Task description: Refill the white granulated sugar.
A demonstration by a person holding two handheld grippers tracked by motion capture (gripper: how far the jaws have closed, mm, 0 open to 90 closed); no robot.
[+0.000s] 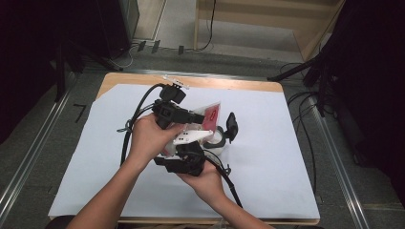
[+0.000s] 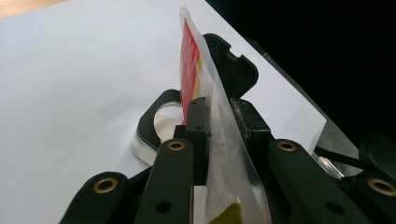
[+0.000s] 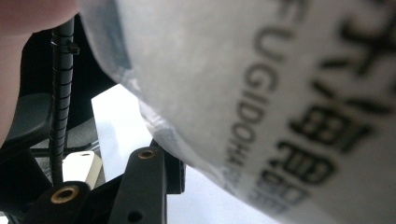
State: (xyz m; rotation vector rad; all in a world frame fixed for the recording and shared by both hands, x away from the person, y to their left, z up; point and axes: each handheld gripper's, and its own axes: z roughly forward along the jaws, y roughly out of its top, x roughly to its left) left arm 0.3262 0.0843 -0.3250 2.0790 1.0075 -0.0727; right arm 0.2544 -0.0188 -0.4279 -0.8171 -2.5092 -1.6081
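Note:
A clear pouch (image 2: 219,121) with red and yellow print stands edge-on, with my left gripper (image 2: 224,126) shut on it. In the high view its red label (image 1: 211,113) faces up between both hands. Just below sits a small clear container (image 2: 161,122) with a black rim, its black lid (image 2: 233,70) flipped open. In the right gripper view the pouch (image 3: 261,93) is very close, white with black lettering. It lies against the left pad of my right gripper (image 3: 219,177) and hides the other jaw. Both hands hold the grippers close together mid-table (image 1: 184,162).
White paper (image 1: 267,162) covers the wooden table (image 1: 239,86). Black cables trail from both grippers across the sheet, one (image 1: 231,186) toward the front edge. Dark stands and cables lie on the floor to the left and right of the table.

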